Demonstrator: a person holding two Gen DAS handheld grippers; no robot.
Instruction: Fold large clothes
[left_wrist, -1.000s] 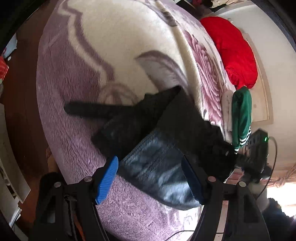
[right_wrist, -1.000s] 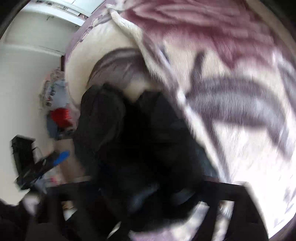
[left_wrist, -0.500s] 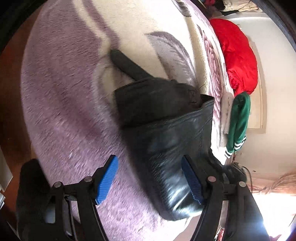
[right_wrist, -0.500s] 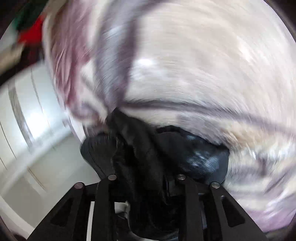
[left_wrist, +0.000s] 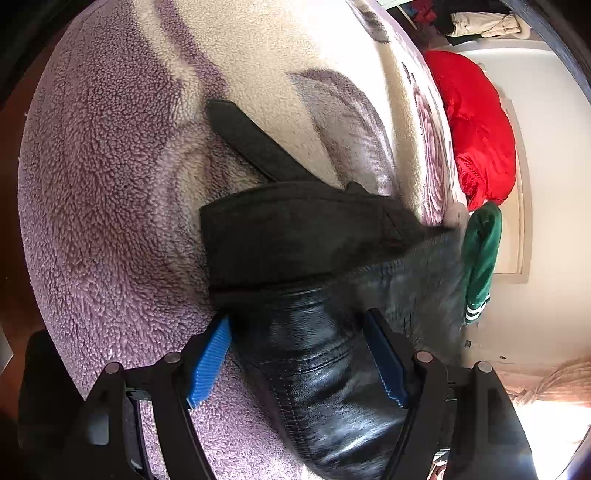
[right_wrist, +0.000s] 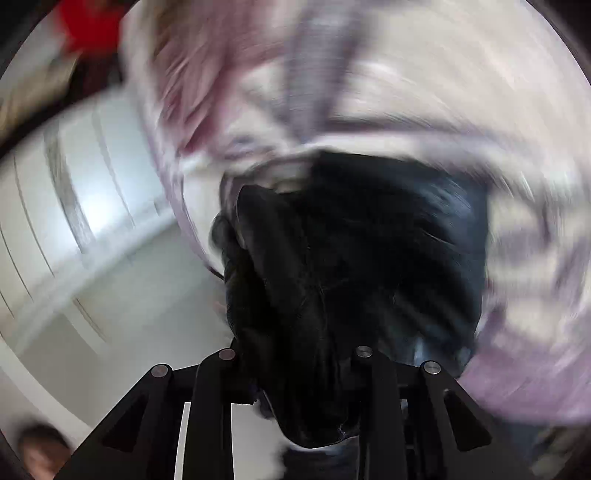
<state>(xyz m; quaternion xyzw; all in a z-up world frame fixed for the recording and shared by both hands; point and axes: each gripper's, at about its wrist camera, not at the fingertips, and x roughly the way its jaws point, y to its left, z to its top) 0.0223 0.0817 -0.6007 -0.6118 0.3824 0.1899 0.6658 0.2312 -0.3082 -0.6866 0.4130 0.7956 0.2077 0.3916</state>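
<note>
Since black leather jacket (left_wrist: 325, 373) looks heavy, slick: L gripper (left_wrist: 301, 354) agape astride it; R gripper (right_wrist: 295, 373) clamps bunched jacket; take seams.

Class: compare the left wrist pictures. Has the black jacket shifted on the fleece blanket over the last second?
Yes. The black jacket has swung: its strap, earlier pointing left across the fleece blanket, now points up toward the pale leaf pattern.

The right tool (right_wrist: 295, 373) gripped a bunched black leather garment (right_wrist: 351, 266) at lower centre, above a blurred purple-and-cream blanket (right_wrist: 424, 81); white cabinet doors (right_wrist: 74, 206) stood left.
</note>
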